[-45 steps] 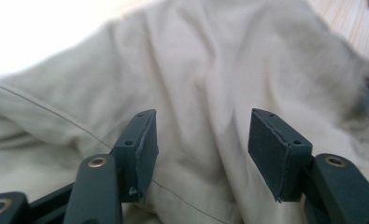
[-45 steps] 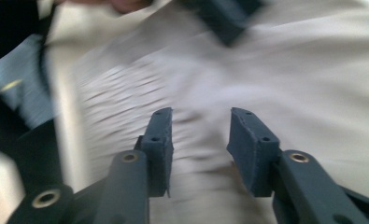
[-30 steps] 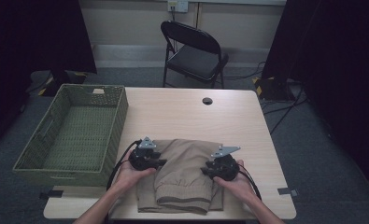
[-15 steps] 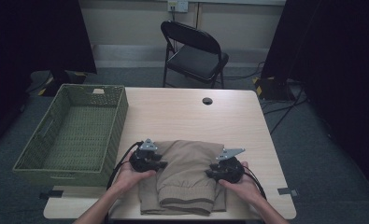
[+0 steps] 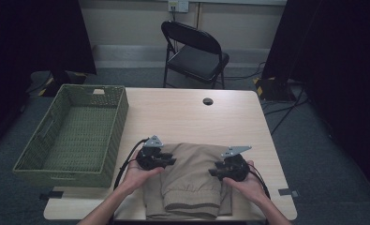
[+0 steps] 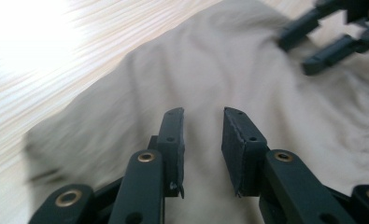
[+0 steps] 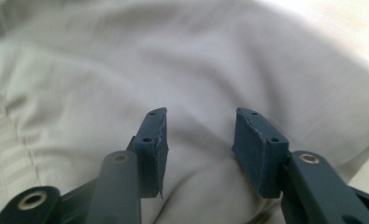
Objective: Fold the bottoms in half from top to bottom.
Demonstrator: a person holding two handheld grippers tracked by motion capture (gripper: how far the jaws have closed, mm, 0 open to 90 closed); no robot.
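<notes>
While both my hands rest over the near half of the table (image 5: 182, 112), the folded trousers (image 5: 189, 187) lie flat between and under them, their elastic waistband toward the near edge and the folded end pointing away from me.

My left gripper (image 5: 169, 161) sits on the left edge of the trousers, pointing right across the cloth. In the left gripper view its jaws stand apart with a narrow gap; they have just been closing, and the tan cloth (image 6: 210, 84) lies beneath and beyond them, with no fold pinched between the pads (image 6: 173, 135). My right gripper (image 6: 323, 39) shows at the upper right of that view, well apart across the cloth.

My right gripper (image 5: 214, 172) sits on the right edge of the trousers, pointing left toward the other. In the right gripper view its jaws are spread wider; they have just been opening, and a rounded hump of cloth (image 7: 205, 186) rises between the pads (image 7: 254, 149). I cannot tell whether the pads touch it.

Farther left, a green woven basket (image 5: 119, 112) stands at the table's left edge, well apart from the trousers. A small dark grommet (image 5: 208, 101) marks the far edge of the table. Beyond it stands a black folding chair (image 5: 196, 56) on the carpet.
</notes>
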